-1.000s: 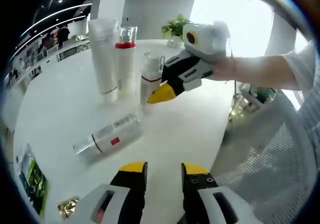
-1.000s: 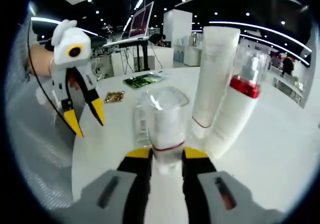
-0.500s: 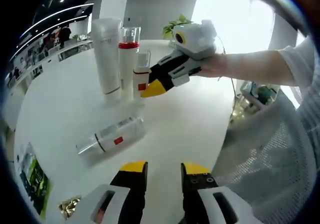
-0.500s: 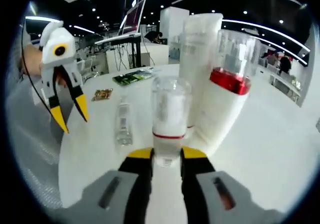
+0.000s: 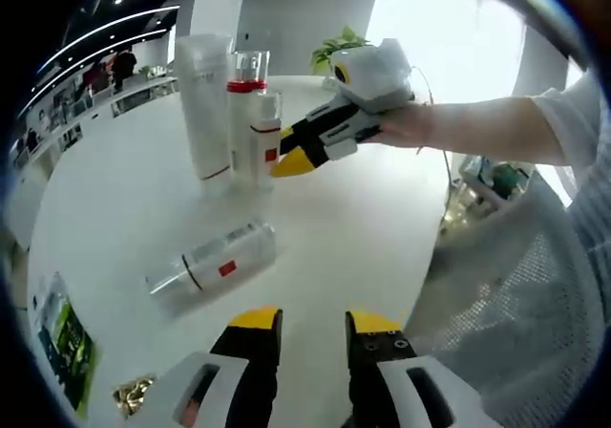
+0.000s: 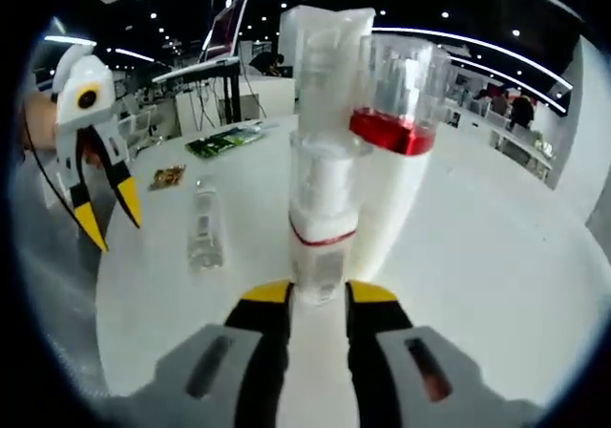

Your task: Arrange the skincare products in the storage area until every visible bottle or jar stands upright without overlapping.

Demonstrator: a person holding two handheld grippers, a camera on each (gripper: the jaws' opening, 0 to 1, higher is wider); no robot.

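Now, sweeping left to right across the white tabletop (image 5: 115, 218): the tall white tube (image 5: 204, 103) is standing upright at the far left of the group, the red-collared bottle (image 5: 242, 113) is standing touching it, and the small pump bottle (image 5: 266, 141) is being set upright just beside those two. The right gripper (image 5: 291, 158) is reaching in from the right, its jaws clamped on that small bottle's lower body, long axis vertical, clear cap pointing up. I'd judge this as the placing step nearly done; next the jaws need to part gently and back straight away without nudging the neighbours.

Nearer the camera, the clear bottle (image 5: 215, 261) is lying on its side well apart from the group, long axis flat along the tabletop, cap end pointing toward the left edge of the left gripper view. That one looks like the remaining job. The left gripper (image 5: 310, 328) is hovering low with jaws apart, holding nothing
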